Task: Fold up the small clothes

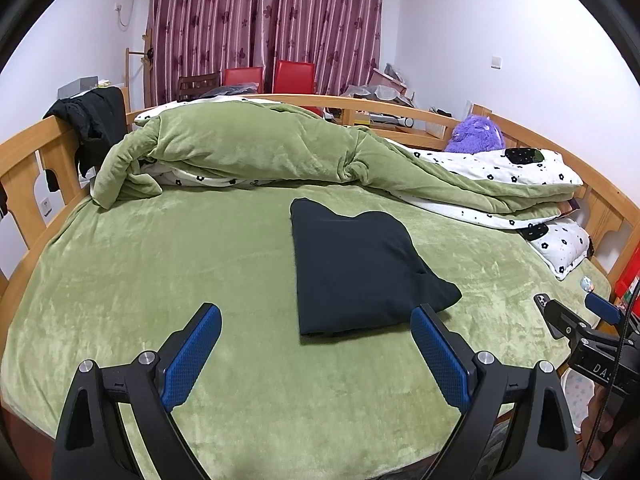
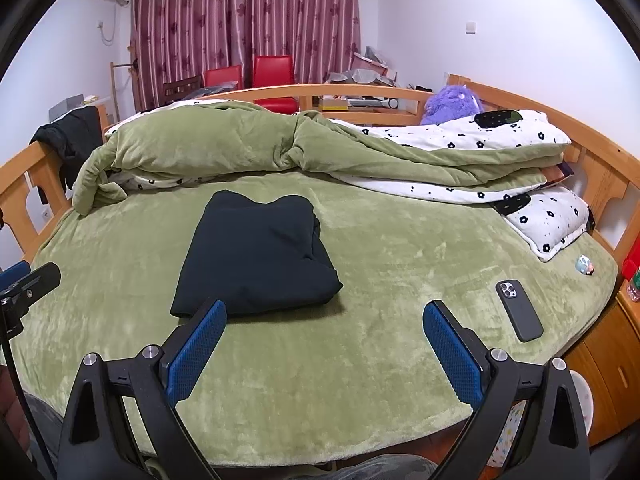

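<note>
Gaping wide and empty, left tongs [image 1: 316, 324] and right tongs [image 2: 325, 320] hover short of folded black garment [image 1: 360, 268].

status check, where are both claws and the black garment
Left claw open, empty, short of the garment. Right claw open, empty. Folded black garment flat on green blanket. Phone off to the side, not in the way.

One folded black garment [image 2: 256, 256], one phone [image 2: 519, 310], two red chairs [image 2: 272, 76], one purple plush toy [image 2: 450, 104], one pillow [image 2: 548, 224]

A home bedroom: wooden bed [image 2: 520, 110] with rumpled quilt [image 2: 240, 144], pillow [image 2: 552, 224] (floral), drawn curtains [image 2: 240, 12].
</note>
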Available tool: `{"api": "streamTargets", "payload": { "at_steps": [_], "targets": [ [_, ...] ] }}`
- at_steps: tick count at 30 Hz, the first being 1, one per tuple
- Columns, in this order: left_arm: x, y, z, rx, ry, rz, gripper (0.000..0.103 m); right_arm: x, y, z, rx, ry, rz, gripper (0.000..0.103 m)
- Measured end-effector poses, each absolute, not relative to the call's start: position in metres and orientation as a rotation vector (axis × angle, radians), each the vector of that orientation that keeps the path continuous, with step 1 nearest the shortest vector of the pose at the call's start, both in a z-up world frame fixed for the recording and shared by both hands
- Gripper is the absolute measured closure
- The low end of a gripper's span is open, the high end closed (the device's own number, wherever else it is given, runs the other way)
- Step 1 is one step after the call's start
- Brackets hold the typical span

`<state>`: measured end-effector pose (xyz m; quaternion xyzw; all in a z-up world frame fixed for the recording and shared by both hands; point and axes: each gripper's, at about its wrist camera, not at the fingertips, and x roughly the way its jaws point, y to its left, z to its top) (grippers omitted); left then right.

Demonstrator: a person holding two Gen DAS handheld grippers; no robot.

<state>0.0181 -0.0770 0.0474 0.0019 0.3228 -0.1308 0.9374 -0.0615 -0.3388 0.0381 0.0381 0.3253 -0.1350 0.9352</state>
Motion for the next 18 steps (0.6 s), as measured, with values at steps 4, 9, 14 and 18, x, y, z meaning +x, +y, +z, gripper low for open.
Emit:
{"api": "streamTargets", "payload": {
  "at_steps": [4,9,14,18],
  "targets": [
    [0.0183,-0.0768,0.0474,0.007,0.658,-0.267,0.007,-0.0627,-0.3385,0.0377,0.078,0.666,-0.277,0.005],
    [0.0190,-0.0776,0.0474,0.005,0.659,-0.267,0.007,-0.0635,-0.3390,0.0378,0.080,0.664,-0.277,0.005],
    [0.0188,-0.0774,0.0473,0.006,0.659,-0.266,0.007,-0.0654,-0.3373,0.0392,0.077,0.661,-0.278,0.005],
    [0.0170,-0.0763,0.0474,0.006,0.659,-0.266,0.007,-0.0653,-0.3369,0.0393,0.077,0.662,-0.278,0.005]
  ]
}}
